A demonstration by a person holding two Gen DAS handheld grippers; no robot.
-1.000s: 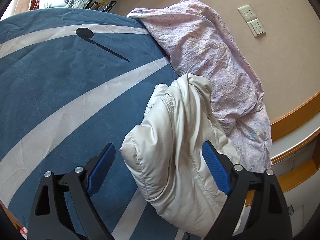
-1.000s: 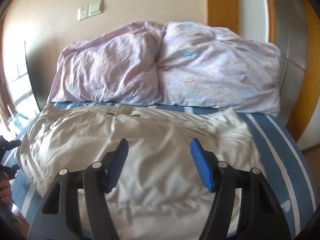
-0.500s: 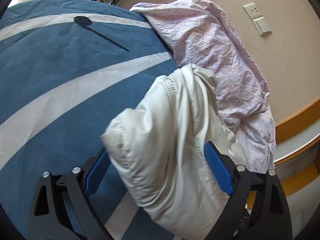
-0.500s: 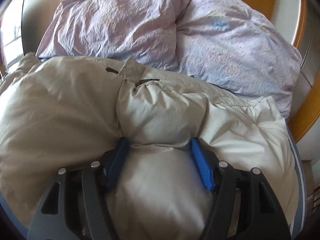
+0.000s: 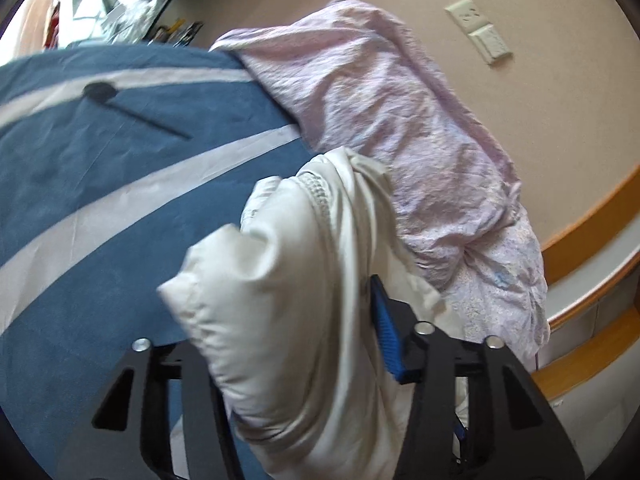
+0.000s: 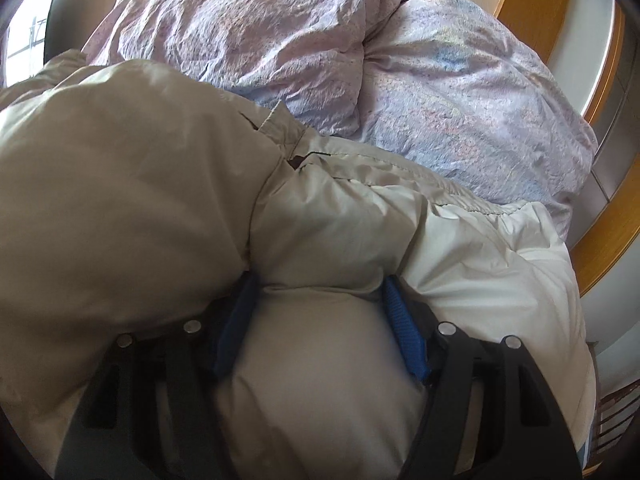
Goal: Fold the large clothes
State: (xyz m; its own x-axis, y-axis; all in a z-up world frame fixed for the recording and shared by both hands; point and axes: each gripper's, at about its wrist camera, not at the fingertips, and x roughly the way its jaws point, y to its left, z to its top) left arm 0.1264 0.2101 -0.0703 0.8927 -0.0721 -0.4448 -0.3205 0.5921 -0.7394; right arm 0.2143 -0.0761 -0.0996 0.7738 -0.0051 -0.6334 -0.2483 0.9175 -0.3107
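A cream puffy jacket (image 5: 288, 280) lies on a blue bed cover with white stripes (image 5: 100, 160). My left gripper (image 5: 296, 320) is shut on a thick bunched end of the jacket; the cloth hides its left pad, and the blue right pad (image 5: 386, 330) shows. In the right wrist view the jacket (image 6: 140, 184) fills the near field. My right gripper (image 6: 320, 304) is shut on a puffy fold of it, with both blue pads pressed into the cloth.
Two lilac pillows (image 6: 320, 48) lie against the wall right behind the jacket, also seen in the left wrist view (image 5: 400, 120). A wooden headboard rail (image 6: 600, 220) is at right. A wall socket plate (image 5: 480, 36) is above. Clutter sits past the bed's far edge (image 5: 120, 12).
Both grippers moved in over the jacket and closed on it. The left one has lifted its bunched end off the bed cover.
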